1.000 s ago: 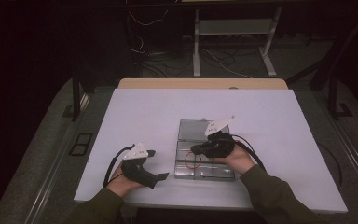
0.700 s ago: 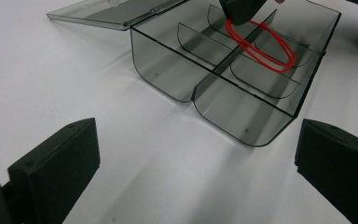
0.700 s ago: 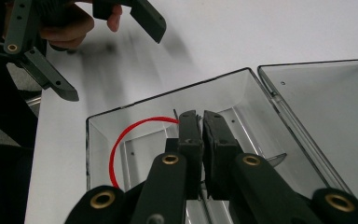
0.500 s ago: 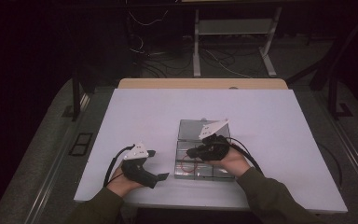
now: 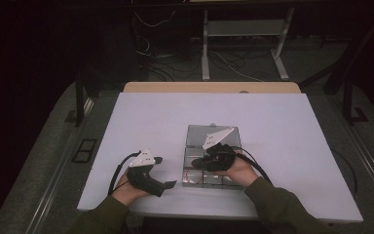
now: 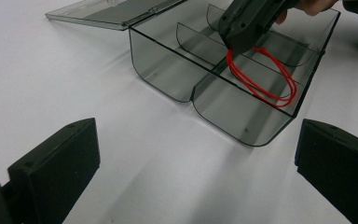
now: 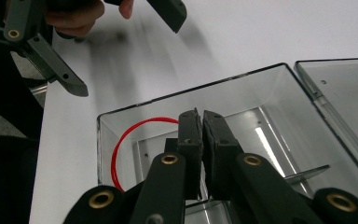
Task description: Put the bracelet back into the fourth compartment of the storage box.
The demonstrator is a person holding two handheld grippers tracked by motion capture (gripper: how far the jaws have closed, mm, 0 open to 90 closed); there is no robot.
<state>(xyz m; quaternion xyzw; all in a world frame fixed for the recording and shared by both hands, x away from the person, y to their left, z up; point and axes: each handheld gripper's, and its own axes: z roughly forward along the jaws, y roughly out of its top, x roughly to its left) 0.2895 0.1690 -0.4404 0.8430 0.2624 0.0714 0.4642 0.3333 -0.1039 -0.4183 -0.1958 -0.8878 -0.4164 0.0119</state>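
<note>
A clear grey compartment box lies on the white table with its lid folded open behind it. My right gripper reaches into a near compartment and is shut on a thin red elastic loop. The loop hangs from the right gripper and rests against the divider. In the right gripper view the pads are pressed together with the red loop curving out to their left. My left gripper rests on the table left of the box, open and holding nothing.
The white table stretches wide behind and to the right of the box. Its near edge runs just below both hands. Cables trail from both grippers. A dark floor and a metal stand lie beyond the far edge.
My right hand has shifted slightly left and nearer over the box, its jaws still closed. The left hand has stayed in place.
</note>
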